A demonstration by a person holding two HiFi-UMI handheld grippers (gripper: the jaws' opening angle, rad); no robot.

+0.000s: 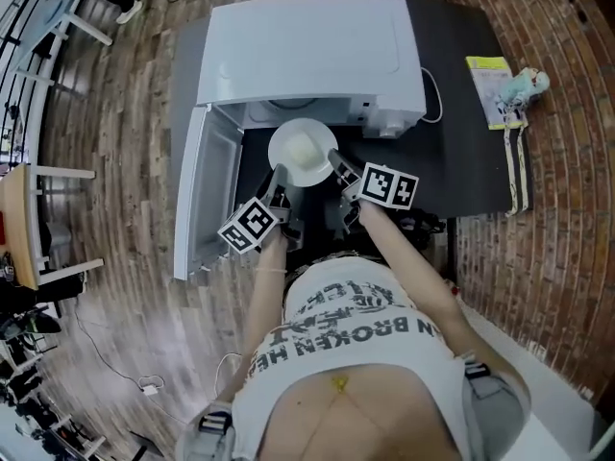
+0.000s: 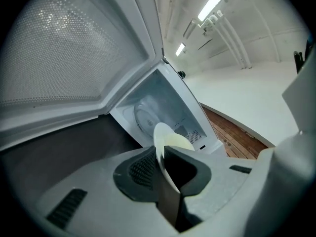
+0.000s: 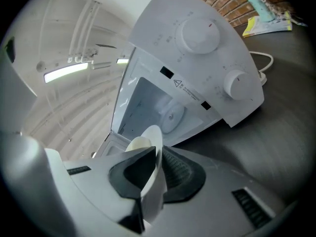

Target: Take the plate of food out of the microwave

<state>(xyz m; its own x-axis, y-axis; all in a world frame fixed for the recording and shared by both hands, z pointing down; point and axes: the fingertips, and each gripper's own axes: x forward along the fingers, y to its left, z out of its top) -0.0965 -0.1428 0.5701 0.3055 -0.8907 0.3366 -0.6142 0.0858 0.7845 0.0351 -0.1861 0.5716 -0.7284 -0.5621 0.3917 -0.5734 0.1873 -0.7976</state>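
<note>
Head view, mid-frame: the round white plate (image 1: pixel 286 140) of pale food (image 1: pixel 306 149) hangs just outside the white microwave (image 1: pixel 307 46), its rim pinched by left gripper (image 1: pixel 279 176) and right gripper (image 1: pixel 338 164), so uneven pulling could tip it onto the dark tabletop (image 1: pixel 461 94).

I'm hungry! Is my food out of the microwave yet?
Nearly. Done: the microwave door is swung open, and the plate is out, just in front of the opening. In hand: the left gripper and right gripper each pinch one side of its rim. Left: set it down, probably on the dark table.
</note>
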